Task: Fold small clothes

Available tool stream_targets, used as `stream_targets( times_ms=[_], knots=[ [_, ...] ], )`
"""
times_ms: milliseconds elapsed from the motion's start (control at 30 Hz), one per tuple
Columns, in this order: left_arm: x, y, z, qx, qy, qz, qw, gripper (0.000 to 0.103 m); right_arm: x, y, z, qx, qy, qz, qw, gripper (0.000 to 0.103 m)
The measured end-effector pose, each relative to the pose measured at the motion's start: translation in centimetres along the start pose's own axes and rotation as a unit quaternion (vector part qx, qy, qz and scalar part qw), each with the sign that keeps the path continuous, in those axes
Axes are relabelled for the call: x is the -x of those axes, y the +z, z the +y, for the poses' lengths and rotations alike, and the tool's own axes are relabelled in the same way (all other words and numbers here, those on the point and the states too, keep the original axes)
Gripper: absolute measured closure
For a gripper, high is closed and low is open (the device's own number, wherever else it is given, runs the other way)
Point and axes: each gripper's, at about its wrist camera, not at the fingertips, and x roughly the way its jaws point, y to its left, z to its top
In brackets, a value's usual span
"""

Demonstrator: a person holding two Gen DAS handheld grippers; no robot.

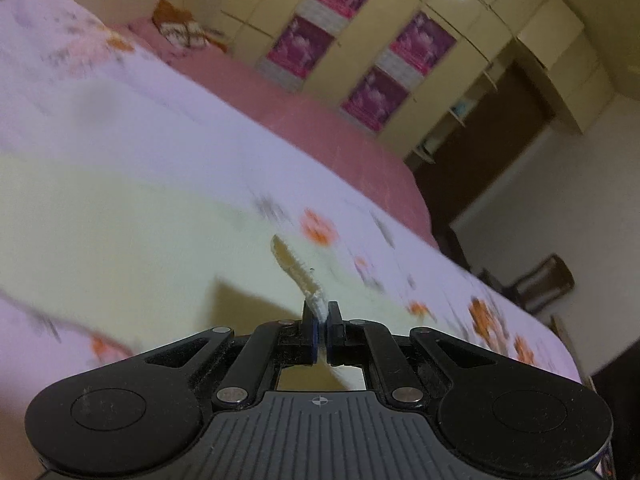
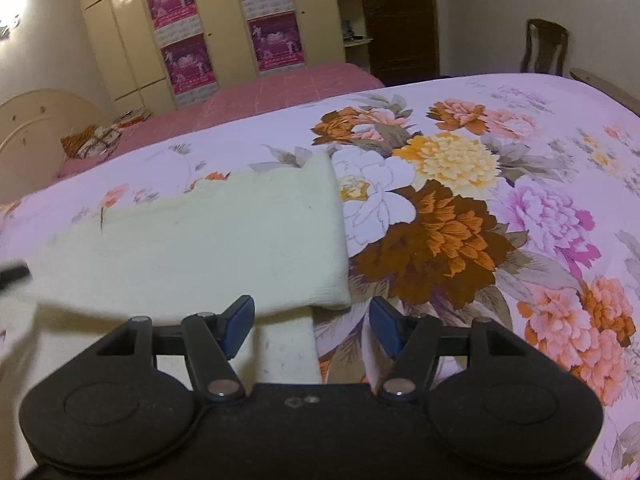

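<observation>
A pale cream knitted garment (image 2: 208, 240) lies spread on the flowered bedspread (image 2: 480, 200), with one layer folded over another at its near right corner. My left gripper (image 1: 322, 312) is shut on a pinched-up edge of this cream garment (image 1: 120, 232), which rises as a thin ridge from between the pads. My right gripper (image 2: 312, 320) stands open just above the garment's near right corner, the left blue pad (image 2: 240, 320) over cloth and the right pad (image 2: 386, 326) over the bedspread. Nothing is pressed between them. A dark fingertip of the left gripper (image 2: 14, 272) shows at the left edge.
A second bed with a pink cover (image 2: 260, 96) stands behind, with a patterned cushion (image 2: 94, 140) on it. Cream wardrobes with magenta posters (image 2: 180, 40) line the far wall. A dark doorway (image 2: 400, 16) and a wooden chair (image 2: 546, 46) are at the back right.
</observation>
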Motion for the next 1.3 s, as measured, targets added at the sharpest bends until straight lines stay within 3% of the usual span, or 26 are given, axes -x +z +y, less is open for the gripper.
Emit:
stream_targets(
  times_ms=[100,233,367,433,533,633,667,700,733,800,867,967,1100,1133,1167,1300],
  knots=[
    [-0.5,1.1,1.1,0.005,0.014,-0.002,0.9999,0.099,-0.8,-0.1,0.7,0.016,-0.003,0.007,1.000,0.040],
    [-1.9,0.2,1.6,-0.005,0.030,0.015,0.9994,0.099,-2.4,0.1,1.6,0.036,-0.016,0.003,0.999,0.043],
    [-1.9,0.0,3.3,0.010,0.051,0.012,0.9986,0.099,-3.5,0.8,2.2,0.060,-0.024,-0.008,0.998,0.083],
    [-1.8,-0.3,3.8,-0.008,0.064,0.011,0.9979,0.099,-3.2,0.8,1.5,0.048,-0.018,-0.006,0.999,0.089],
    [-2.9,-1.4,3.9,-0.041,0.087,0.042,0.9945,0.099,-3.2,0.5,-0.5,-0.001,-0.009,0.004,1.000,0.089],
    [-1.3,-1.5,3.4,-0.057,0.106,0.016,0.9926,0.099,-2.9,1.1,-1.0,-0.019,0.003,0.014,1.000,0.088],
    [-0.5,-1.3,3.4,-0.060,0.113,-0.001,0.9917,0.097,-2.5,1.4,-1.2,-0.025,0.012,0.012,1.000,0.081],
    [0.2,-1.0,3.5,-0.061,0.123,-0.015,0.9905,0.083,-2.3,1.7,-1.3,-0.032,0.023,0.009,0.999,0.077],
    [0.7,-0.7,3.6,-0.058,0.131,-0.029,0.9893,0.058,-2.2,2.2,-1.4,-0.036,0.037,0.003,0.999,0.071],
    [1.4,-0.1,3.4,-0.060,0.130,-0.047,0.9885,0.037,-2.7,3.3,-1.2,-0.039,0.041,-0.007,0.998,0.060],
    [1.4,0.2,2.2,-0.085,0.118,-0.052,0.9879,0.037,-4.1,4.5,-1.2,-0.049,0.047,-0.008,0.998,0.057],
    [-0.6,0.0,1.1,-0.095,0.099,-0.020,0.9903,0.037,-7.0,6.0,-1.1,-0.067,0.052,0.005,0.996,0.058],
    [-4.3,-1.1,0.8,-0.112,0.113,0.022,0.9871,0.037,-10.2,7.1,-1.2,-0.091,0.055,0.022,0.994,0.062],
    [-4.7,-1.4,0.6,-0.133,0.123,0.015,0.9834,0.037,-10.3,7.2,-1.2,-0.089,0.052,0.020,0.994,0.074],
    [-5.0,-2.0,0.4,-0.152,0.133,0.012,0.9793,0.037,-10.4,7.3,-1.2,-0.083,0.038,0.018,0.996,0.096],
    [-4.5,-2.1,0.4,-0.160,0.145,0.015,0.9763,0.037,-10.4,6.6,-1.6,-0.070,0.011,0.008,0.997,0.098]
  ],
)
